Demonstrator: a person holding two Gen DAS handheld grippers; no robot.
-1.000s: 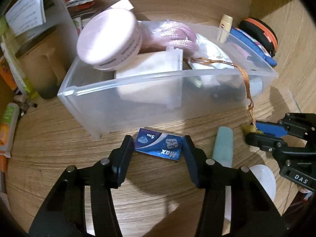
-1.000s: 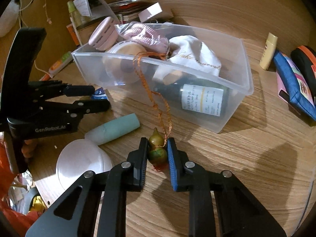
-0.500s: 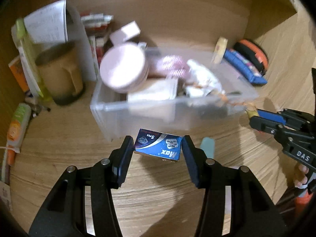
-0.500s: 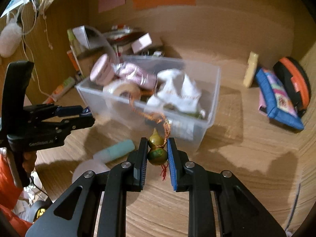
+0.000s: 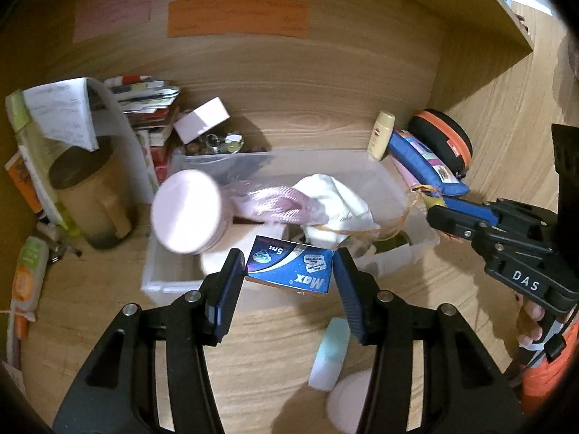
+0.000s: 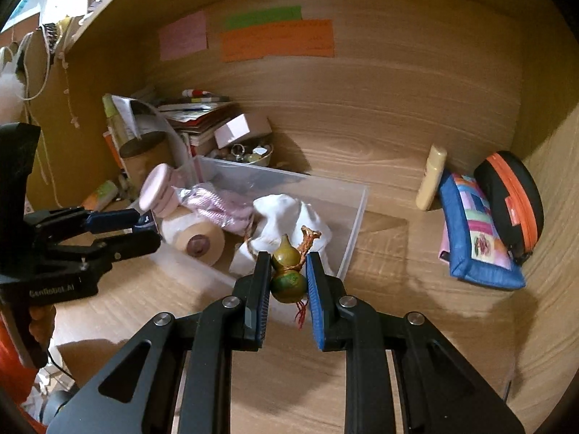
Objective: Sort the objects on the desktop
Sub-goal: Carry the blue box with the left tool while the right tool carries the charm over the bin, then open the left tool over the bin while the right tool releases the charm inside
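Observation:
My left gripper (image 5: 289, 271) is shut on a small blue "Max" box (image 5: 289, 269) and holds it in the air above the near edge of the clear plastic bin (image 5: 419, 249). My right gripper (image 6: 287, 276) is shut on a green-gold gourd charm (image 6: 286, 275) with an orange cord (image 6: 307, 240), held above the bin's near right side (image 6: 356, 224). The bin holds a pink round jar (image 5: 186, 211), a pink pouch (image 5: 267, 204), a white cloth (image 5: 336, 199) and a tape roll (image 6: 197, 238). The left gripper also shows in the right wrist view (image 6: 144, 226).
A mint tube (image 5: 331, 354) and a white round lid (image 5: 349, 401) lie on the desk in front of the bin. A brown mug (image 5: 90, 195), papers and a bowl of beads (image 6: 251, 153) stand behind on the left. A cream tube (image 6: 430, 177), blue pouch (image 6: 474, 228) and black-orange case (image 6: 510, 202) lie right.
Both grippers have risen from the desk and moved forward over the bin, each carrying its object. The blue box has left the desk surface; the gourd's cord has lifted with it.

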